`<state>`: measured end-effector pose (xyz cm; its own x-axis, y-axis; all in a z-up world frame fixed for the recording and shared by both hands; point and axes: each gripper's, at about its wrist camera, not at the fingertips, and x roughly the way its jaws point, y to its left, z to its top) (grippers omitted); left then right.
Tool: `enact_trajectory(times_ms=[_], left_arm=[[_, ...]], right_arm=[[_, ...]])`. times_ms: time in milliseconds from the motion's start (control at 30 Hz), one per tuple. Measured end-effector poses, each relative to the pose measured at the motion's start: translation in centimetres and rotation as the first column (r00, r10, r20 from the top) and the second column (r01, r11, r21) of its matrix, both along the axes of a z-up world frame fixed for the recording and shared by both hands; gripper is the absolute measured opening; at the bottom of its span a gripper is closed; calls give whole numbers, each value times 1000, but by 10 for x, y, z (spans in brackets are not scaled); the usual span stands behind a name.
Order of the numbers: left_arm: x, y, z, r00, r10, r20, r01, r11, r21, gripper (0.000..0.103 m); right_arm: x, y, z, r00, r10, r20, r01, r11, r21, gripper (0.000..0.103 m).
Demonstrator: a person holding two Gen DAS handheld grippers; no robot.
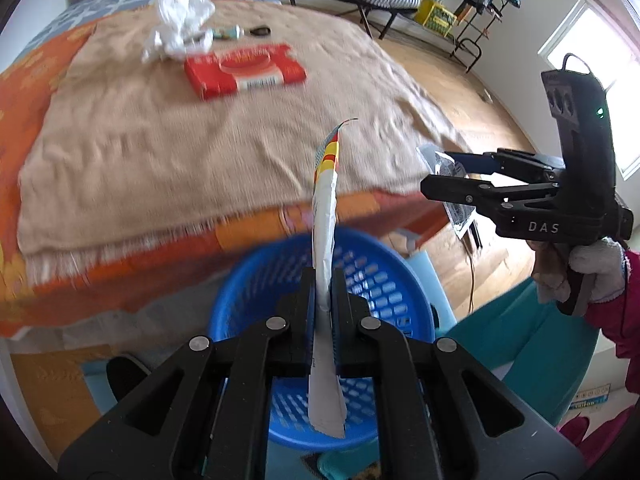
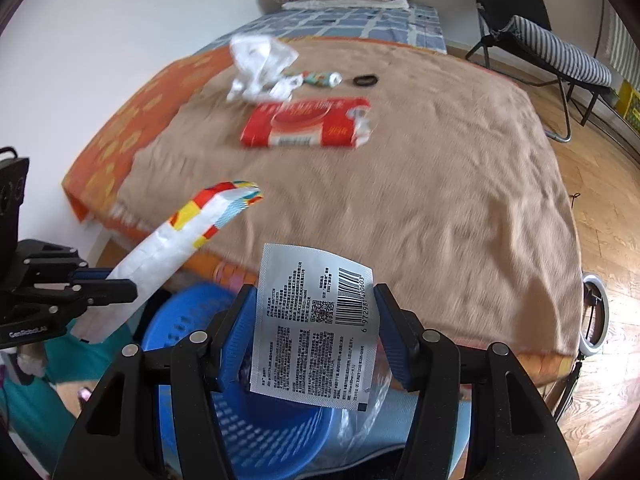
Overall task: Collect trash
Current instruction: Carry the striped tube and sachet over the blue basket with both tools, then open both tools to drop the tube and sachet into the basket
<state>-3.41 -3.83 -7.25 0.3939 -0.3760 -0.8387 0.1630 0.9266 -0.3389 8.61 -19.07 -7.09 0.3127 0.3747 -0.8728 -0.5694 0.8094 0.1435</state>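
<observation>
My left gripper [image 1: 324, 292] is shut on a long white wrapper [image 1: 326, 216] with a red and yellow end that sticks up past the fingers. It hangs over a blue perforated basket [image 1: 376, 280] on the floor by the bed. From the right wrist view the same wrapper [image 2: 168, 240] slants up out of the left gripper [image 2: 120, 280]. My right gripper [image 2: 314, 296] is shut on a silvery packet [image 2: 312, 344] with print and a barcode, held by its side edges above the basket [image 2: 260, 432]. In the left wrist view the right gripper [image 1: 440, 176] is at the right, beside the bed edge.
On the tan blanket [image 2: 440, 200] lie a red tissue pack [image 2: 308, 124], crumpled white plastic [image 2: 260, 64], a small tube [image 2: 320, 78] and a black ring [image 2: 365, 79]. A folding chair [image 2: 540, 48] stands at the far right. A person's teal legs [image 1: 520, 340] are beside the basket.
</observation>
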Motion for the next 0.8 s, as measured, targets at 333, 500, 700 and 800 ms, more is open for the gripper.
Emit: enact_trajectory(times_ms=[333, 500, 700, 800], left_arm=[[-28, -18, -30, 997, -48, -59, 49, 999, 14, 5], [-29, -24, -38, 995, -69, -78, 70, 997, 14, 5], [-31, -26, -41, 993, -75, -87, 77, 997, 19, 5], [-31, -27, -43, 993, -79, -93, 81, 997, 18, 5]], right_arm=[[-34, 2, -30, 997, 25, -72, -26, 1000, -9, 57], [-43, 2, -40, 995, 28, -99, -31, 999, -21, 58], [-47, 2, -48, 991, 33, -133, -36, 999, -27, 59], [-48, 4, -49, 990, 38, -136, -43, 999, -32, 59]])
